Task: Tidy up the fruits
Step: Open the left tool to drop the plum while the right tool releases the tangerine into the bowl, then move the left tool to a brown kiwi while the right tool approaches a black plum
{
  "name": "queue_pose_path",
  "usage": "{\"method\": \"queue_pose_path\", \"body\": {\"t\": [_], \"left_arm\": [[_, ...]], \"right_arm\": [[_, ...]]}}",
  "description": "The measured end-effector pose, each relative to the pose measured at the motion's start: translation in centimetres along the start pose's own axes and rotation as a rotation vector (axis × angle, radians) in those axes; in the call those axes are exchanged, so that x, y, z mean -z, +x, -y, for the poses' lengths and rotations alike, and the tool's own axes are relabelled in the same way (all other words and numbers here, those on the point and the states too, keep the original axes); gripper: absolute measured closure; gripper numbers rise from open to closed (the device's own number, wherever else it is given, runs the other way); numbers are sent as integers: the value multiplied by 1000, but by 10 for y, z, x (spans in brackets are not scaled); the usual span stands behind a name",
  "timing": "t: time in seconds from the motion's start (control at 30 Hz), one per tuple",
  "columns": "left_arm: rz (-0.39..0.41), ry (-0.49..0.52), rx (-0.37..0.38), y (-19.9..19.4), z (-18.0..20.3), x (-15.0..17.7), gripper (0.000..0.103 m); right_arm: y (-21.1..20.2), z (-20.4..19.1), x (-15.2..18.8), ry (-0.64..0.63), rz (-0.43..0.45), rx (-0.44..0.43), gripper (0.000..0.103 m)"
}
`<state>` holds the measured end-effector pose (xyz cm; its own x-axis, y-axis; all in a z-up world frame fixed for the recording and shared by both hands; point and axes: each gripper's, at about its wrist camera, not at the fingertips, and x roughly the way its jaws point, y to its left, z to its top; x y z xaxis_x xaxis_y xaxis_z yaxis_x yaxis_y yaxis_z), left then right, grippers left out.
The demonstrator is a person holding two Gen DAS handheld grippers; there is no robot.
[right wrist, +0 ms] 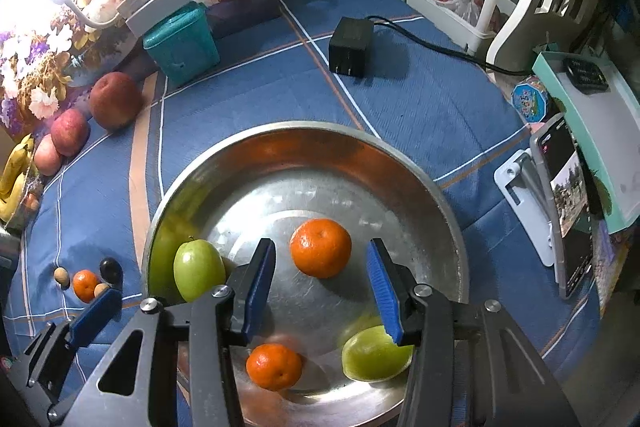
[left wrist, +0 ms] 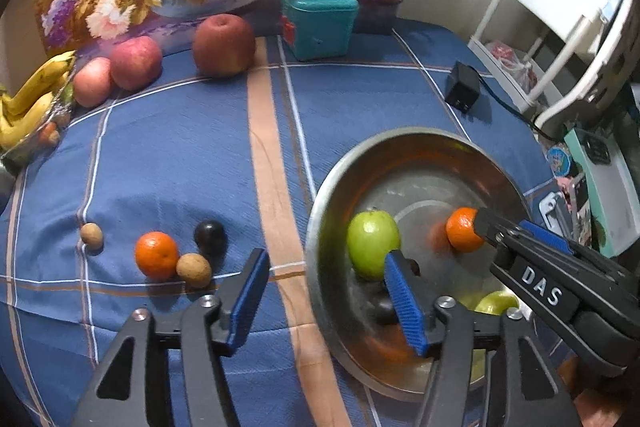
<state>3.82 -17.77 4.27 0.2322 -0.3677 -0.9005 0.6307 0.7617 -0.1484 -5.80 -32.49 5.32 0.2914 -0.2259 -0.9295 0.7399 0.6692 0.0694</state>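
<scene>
Far left edge of the table there's a bunch of bananas (left wrist: pixel 30 99), then 3 red apples (left wrist: pixel 136 63) lined up along the flowery backdrop. Closer in on the blue checked cloth (left wrist: pixel 172 155) sits a little cluster: a tan nut-looking thing (left wrist: pixel 91 236), a small orange (left wrist: pixel 156 255) touching another tan one (left wrist: pixel 194 270), and a dark plum (left wrist: pixel 211 237) just behind.

The left gripper (left wrist: pixel 328 303) has its jaws open with nothing in them. 1 pad hangs over the cloth near that cluster, the other is inside the metal bowl (right wrist: pixel 224 155), right in front of a green apple (left wrist: pixel 373 243), and the bowl's rim runs between them.

The right gripper (right wrist: pixel 322 293) is over the bowl, jaws apart, nothing gripped. A mandarin (right wrist: pixel 321 247) lies on the bowl floor just beyond the pads, in line with the gap. A 2nd mandarin (right wrist: pixel 274 366) sits under the left pad, a 2nd green apple (right wrist: pixel 374 357) under the right pad.

Further right: a black power adapter (right wrist: pixel 351 47), and a phone on a stand (right wrist: pixel 568 211).
</scene>
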Motion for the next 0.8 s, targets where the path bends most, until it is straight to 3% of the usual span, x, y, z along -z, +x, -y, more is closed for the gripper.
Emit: {"method": "queue_pose_path", "body": {"t": [0.27,0.8], "left_arm": [[15,-79,-49,-3,-34,-4,27],[56,-306,-114,-21,-123,-2,24]], "right_arm": [[-4,-9,2,-31,2,11,54],[-13,-35,18,-120,-5,-14,54]]}}
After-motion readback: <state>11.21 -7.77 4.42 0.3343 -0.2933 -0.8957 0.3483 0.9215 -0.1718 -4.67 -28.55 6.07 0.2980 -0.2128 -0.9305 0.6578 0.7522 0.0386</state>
